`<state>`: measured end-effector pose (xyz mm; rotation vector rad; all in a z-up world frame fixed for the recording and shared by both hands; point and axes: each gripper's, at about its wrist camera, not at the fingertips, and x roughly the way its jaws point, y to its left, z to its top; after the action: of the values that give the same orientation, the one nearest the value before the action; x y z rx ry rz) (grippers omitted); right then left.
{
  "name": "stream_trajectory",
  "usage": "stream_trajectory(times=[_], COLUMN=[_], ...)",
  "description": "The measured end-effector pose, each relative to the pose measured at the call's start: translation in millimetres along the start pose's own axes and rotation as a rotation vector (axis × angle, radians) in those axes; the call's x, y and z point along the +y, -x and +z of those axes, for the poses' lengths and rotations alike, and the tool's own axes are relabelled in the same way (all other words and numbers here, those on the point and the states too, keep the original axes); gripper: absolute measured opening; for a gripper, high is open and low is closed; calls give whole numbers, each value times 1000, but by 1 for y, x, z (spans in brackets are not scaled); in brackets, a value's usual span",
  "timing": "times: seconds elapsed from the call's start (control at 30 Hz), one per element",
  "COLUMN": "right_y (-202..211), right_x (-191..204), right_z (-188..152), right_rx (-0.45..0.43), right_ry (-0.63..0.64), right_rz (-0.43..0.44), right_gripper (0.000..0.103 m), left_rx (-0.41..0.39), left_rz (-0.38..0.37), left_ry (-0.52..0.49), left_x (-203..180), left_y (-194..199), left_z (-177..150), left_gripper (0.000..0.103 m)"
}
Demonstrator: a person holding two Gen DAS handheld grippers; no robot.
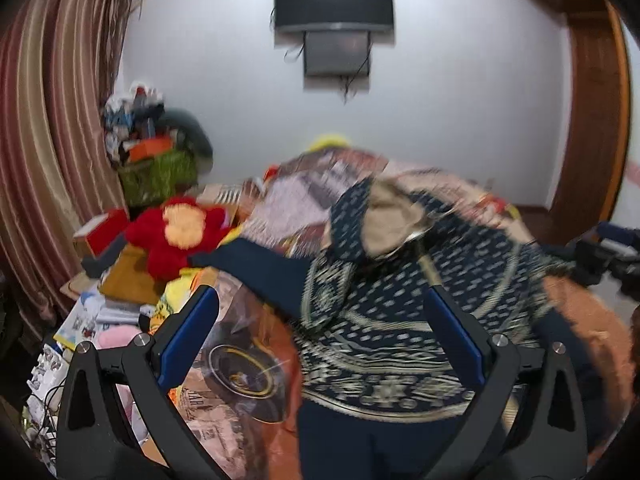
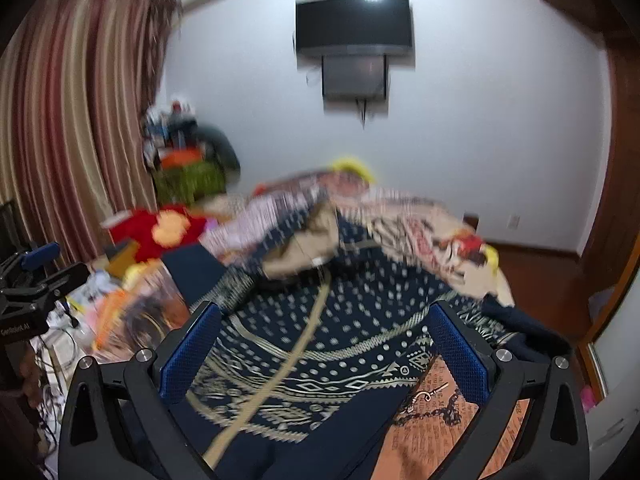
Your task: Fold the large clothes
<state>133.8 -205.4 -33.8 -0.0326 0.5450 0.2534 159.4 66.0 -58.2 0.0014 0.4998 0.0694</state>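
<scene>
Lying spread over the bed, one large navy garment [image 1: 404,320] with a pale beige printed pattern fills the near middle of both views. One plain navy sleeve [image 1: 256,264] reaches to the left, toward the clutter. Part of the cloth near the far side is turned over, so that a beige inner face [image 1: 386,220] shows. Both pictures are blurred, so the finer folds cannot be told.

Two grippers are present. The left gripper [image 1: 320,336] has its two blue-padded fingers [image 1: 190,332] spread wide apart, and nothing is between them; the garment lies below the gap. The right gripper [image 2: 324,352] also has its two fingers [image 2: 458,352] wide apart and empty, above the patterned cloth. Each gripper can be seen at the edge of the other's view.

Under the garment is one bedcover [image 2: 452,400], orange and beige with printed drawings. At the left of the bed sits one red plush toy [image 1: 178,236] with a yellow face, among boxes and papers that are too many and too blurred to count. On the far white wall hangs one dark screen [image 1: 334,2], with one smaller grey panel [image 1: 336,54] just below it. One striped curtain [image 1: 52,128] covers the left side.
</scene>
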Motion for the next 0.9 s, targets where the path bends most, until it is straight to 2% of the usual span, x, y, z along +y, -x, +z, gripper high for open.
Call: stream_trajectory(times=[0.2, 0.23, 0.3, 0.37, 0.53, 0.63, 0.7, 0.83, 0.9], right_y=[-80, -93, -116, -140, -188, -211, -225, -243, -250], right_x=[-24, -25, -25, -25, -15, -4, 2, 12, 16], right_z=[14, 17, 22, 28, 35, 36, 36, 33, 32], right_rx=[137, 155, 188, 226, 289, 312, 328, 343, 344], right_ry=[-17, -3, 25, 49, 108, 153, 173, 194, 209], right_rz=[50, 54, 53, 81, 128, 158, 178, 217, 232], right_gripper=[103, 103, 103, 103, 103, 103, 103, 103, 103], left_rx=[194, 206, 284, 347, 471, 517, 518, 519, 532], left_rz=[37, 42, 11, -23, -42, -50, -55, -58, -50], left_ry=[11, 10, 47, 101, 229, 319, 361, 389, 404], left_x=[34, 41, 55, 65, 89, 102, 109, 114, 120], left_y=[-103, -114, -148, -181, -248, -275, -284, -294, -299], left_z=[-7, -3, -6, -7, -8, -9, -8, -1, 2], left_gripper=[103, 103, 103, 95, 83, 79, 79, 79, 74])
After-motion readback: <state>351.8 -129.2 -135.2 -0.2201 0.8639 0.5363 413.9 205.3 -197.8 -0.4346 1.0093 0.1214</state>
